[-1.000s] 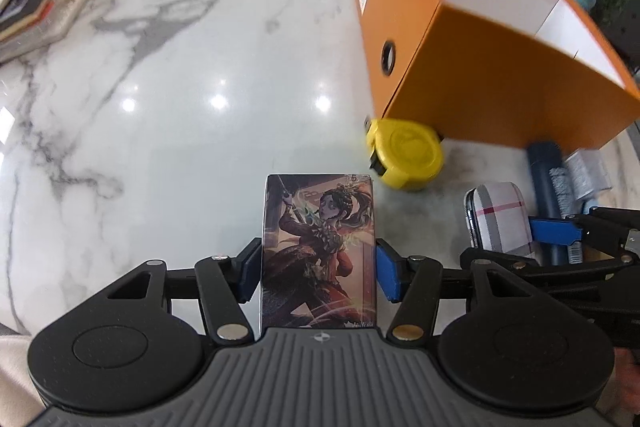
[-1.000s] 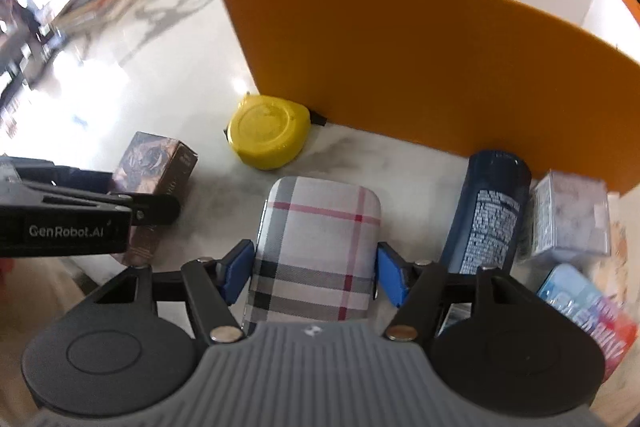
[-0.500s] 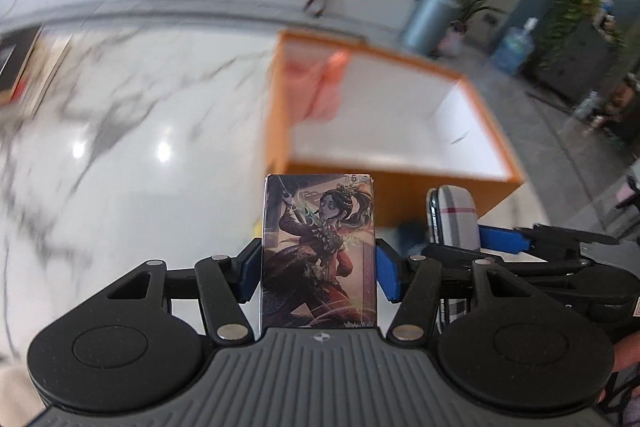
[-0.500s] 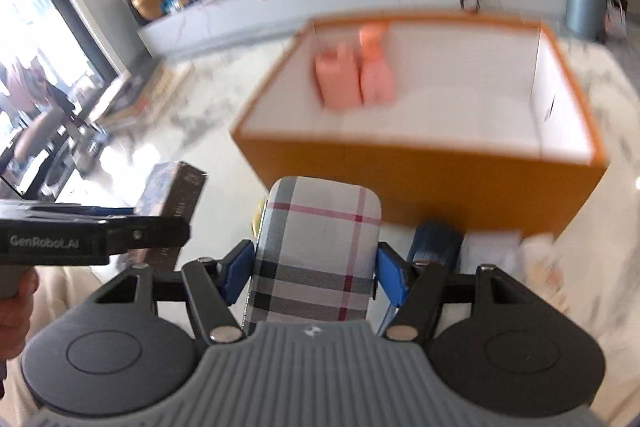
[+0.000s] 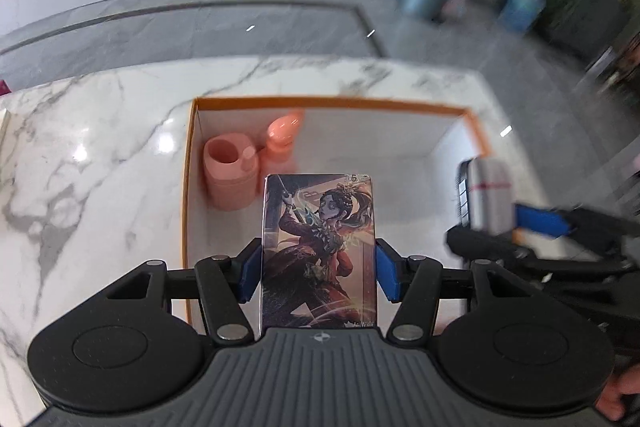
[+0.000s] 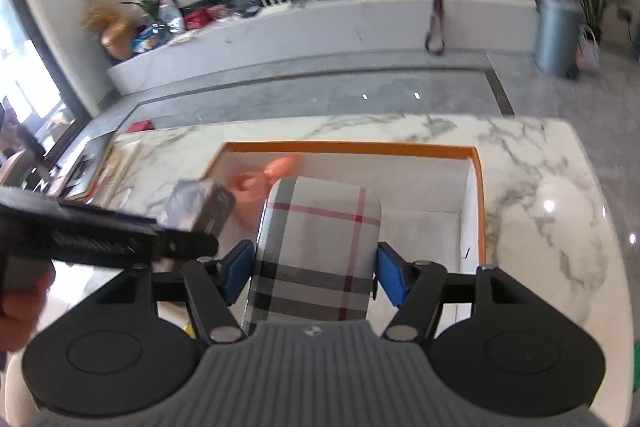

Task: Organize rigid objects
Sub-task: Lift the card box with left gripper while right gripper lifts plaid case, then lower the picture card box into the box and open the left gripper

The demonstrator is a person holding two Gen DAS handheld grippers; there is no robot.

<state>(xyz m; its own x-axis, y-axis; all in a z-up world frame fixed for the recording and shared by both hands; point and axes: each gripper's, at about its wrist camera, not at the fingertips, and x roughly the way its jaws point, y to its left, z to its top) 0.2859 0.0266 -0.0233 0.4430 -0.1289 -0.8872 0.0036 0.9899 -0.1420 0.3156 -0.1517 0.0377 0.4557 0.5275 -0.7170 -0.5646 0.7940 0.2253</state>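
1. The card box point(image 5: 318, 251), printed with a figure in red, is standing upright between the blue fingers point(image 5: 251, 273) of the left gripper point(image 5: 318, 269). It is hanging above the near-left part of the orange box point(image 5: 332, 103), not resting on anything.
2. The plaid case point(image 6: 316, 255) is sitting upright in the right gripper point(image 6: 316, 273), likewise above the open orange box point(image 6: 348, 147), towards its middle and right.
3. Judgement: both items are being held over the box opening, probably so they can be lowered inside beside what is already stored there; the upright hold is presenting each item's narrow end downward.
4. Two pink bottles point(image 5: 248, 163) are standing in the far-left corner of the orange box. The rest of its white floor is showing bare, so room for both items appears sufficient.
5. Left fingers: spread partway and pinching the card box by its two long sides; both pads are touching it.
6. Right fingers point(image 6: 390, 279): spread partway and pinching the plaid case across its width, with pads against both edges.
7. The two grippers are running close together; in the right wrist view the left gripper point(image 6: 188, 223) is crossing just beside the plaid case. Judgement: the items could knock together on lowering.
8. The orange box is resting on the marble table point(image 5: 92, 155), well clear of its far edge.
9. A hand point(image 6: 24, 303) is gripping the left tool's handle at the lower left.
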